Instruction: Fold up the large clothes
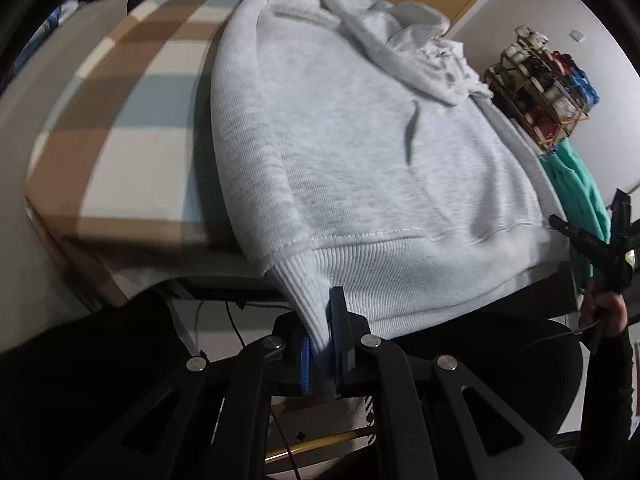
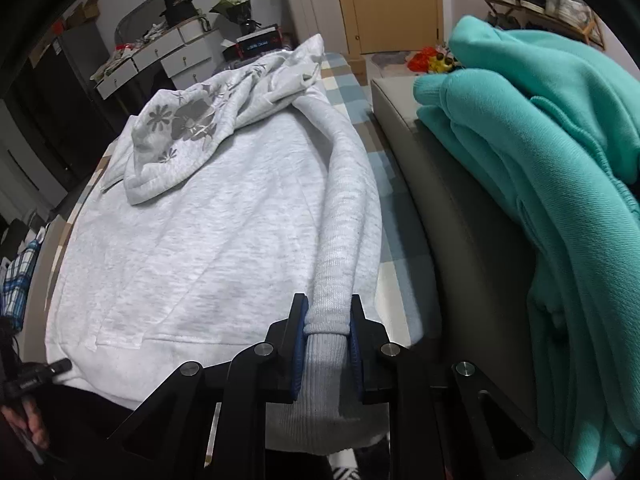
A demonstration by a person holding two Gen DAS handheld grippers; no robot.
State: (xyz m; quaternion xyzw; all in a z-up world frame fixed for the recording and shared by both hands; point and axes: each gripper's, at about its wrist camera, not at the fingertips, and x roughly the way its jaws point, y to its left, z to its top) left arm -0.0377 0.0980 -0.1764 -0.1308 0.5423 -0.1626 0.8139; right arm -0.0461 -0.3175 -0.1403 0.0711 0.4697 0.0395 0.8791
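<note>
A light grey hoodie lies flat on a checked bed cover, hood at the far end, ribbed hem toward me. My left gripper is shut on the ribbed cuff of the left sleeve at the hem's left corner. In the right wrist view the hoodie fills the bed, and my right gripper is shut on the cuff of the right sleeve, which runs along the hoodie's right edge. The hood has a grey flower print.
A stack of teal clothes sits on a grey bench right of the bed. A shoe rack stands far right. A cluttered white dresser and a wooden door are beyond the bed.
</note>
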